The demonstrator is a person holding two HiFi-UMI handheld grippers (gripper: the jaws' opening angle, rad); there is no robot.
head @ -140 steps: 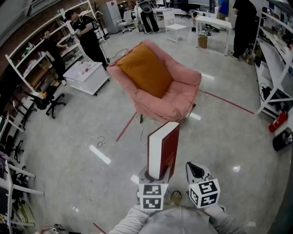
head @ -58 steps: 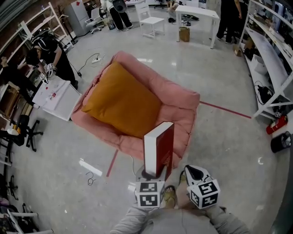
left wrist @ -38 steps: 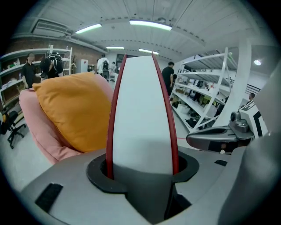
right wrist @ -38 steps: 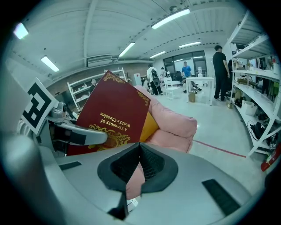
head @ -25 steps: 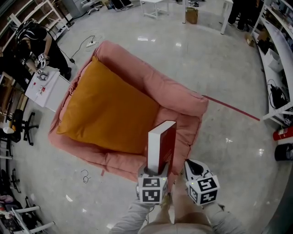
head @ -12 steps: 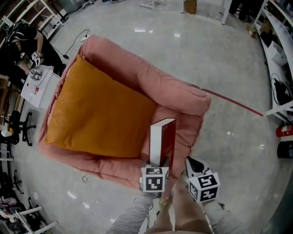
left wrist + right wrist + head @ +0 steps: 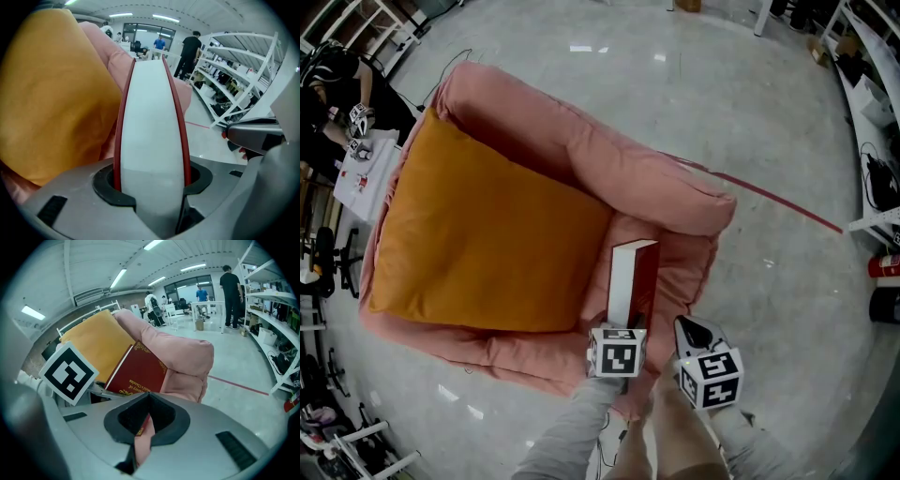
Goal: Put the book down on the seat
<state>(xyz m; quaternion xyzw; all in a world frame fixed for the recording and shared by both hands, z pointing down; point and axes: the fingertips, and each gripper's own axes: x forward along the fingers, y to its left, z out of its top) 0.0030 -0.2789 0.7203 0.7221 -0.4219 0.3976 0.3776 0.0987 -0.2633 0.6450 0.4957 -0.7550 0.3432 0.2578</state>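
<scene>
Book (image 7: 633, 281) held upright over the pink armchair's (image 7: 675, 202) front edge.
Left gripper (image 7: 619, 330) clamps its lower end, long axis toward 12 o'clock; orange seat cushion (image 7: 487, 244) lies at 10 o'clock. Right gripper (image 7: 692, 330) closed, empty.

Red bk (image 7: 646, 281), pink seat (image 7: 581, 141), orange cushion (image 7: 478, 244)

One book (image 7: 628, 281) — one pink armchair (image 7: 609, 150) — one orange cushion (image 7: 478, 234)
</scene>
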